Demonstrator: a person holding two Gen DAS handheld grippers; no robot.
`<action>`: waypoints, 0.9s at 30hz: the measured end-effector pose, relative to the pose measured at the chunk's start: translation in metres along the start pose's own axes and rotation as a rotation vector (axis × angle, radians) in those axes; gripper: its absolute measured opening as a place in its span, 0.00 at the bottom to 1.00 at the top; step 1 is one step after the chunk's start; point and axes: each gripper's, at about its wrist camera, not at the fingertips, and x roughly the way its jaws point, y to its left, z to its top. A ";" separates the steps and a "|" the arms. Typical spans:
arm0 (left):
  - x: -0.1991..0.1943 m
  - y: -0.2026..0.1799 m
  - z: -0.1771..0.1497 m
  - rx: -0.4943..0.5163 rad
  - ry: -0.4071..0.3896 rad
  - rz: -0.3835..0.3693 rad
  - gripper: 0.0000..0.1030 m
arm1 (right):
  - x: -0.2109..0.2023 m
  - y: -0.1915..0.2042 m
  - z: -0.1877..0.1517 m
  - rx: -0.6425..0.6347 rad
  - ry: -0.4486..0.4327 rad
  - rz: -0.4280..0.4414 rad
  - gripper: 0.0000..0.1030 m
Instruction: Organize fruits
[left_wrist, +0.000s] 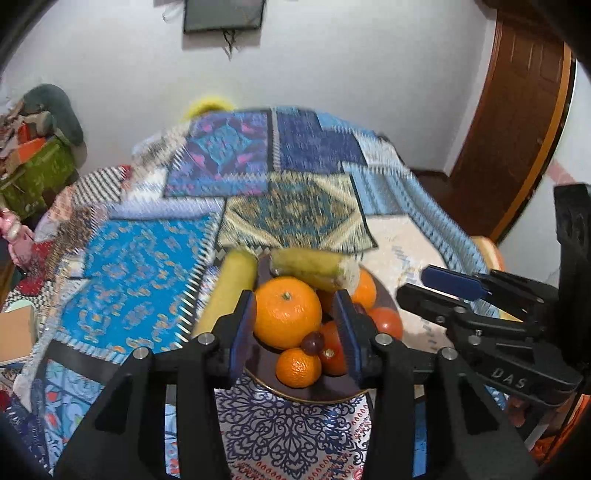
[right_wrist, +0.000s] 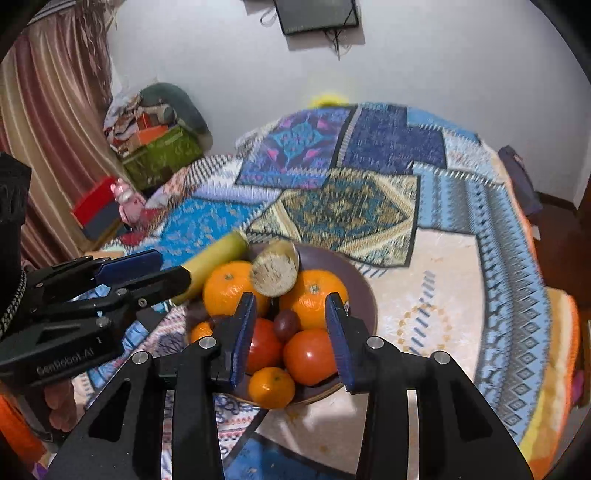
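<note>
**Both tongs apart over the fruit plate**

Left tongs (left_wrist: 295, 328) hang with their blue pads apart and nothing between them; the plate of fruit sits just beyond and below the tips. Right tongs (right_wrist: 291, 328) stand likewise parted and grip nothing, above the near side of the same plate (right_wrist: 354, 280). Each pair shows in the other's view: the right tongs to the right of the left ones, the left tongs to the left of the right ones, both tips near the plate's edge.

On the dark plate lie two large oranges (right_wrist: 314, 295), two red tomatoes (right_wrist: 308, 354), a small mandarin (right_wrist: 271, 386) at the near rim and a dark grape (right_wrist: 286, 323) among them. Two bananas (left_wrist: 314, 264) rest at the far side, one across the top of the oranges, the other leaning over the plate's left rim, close to the left tongs' tips.

The plate stands on a bed covered by a patchwork blanket (left_wrist: 147, 266) in blues and gold.
</note>
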 end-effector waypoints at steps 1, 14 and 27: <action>-0.010 0.000 0.002 -0.003 -0.025 0.008 0.42 | -0.005 0.002 0.001 0.000 -0.014 -0.001 0.34; -0.175 -0.023 -0.004 0.033 -0.337 0.014 0.42 | -0.148 0.056 0.000 -0.047 -0.302 -0.030 0.36; -0.280 -0.043 -0.054 0.039 -0.504 0.018 0.58 | -0.232 0.103 -0.037 -0.090 -0.476 -0.058 0.56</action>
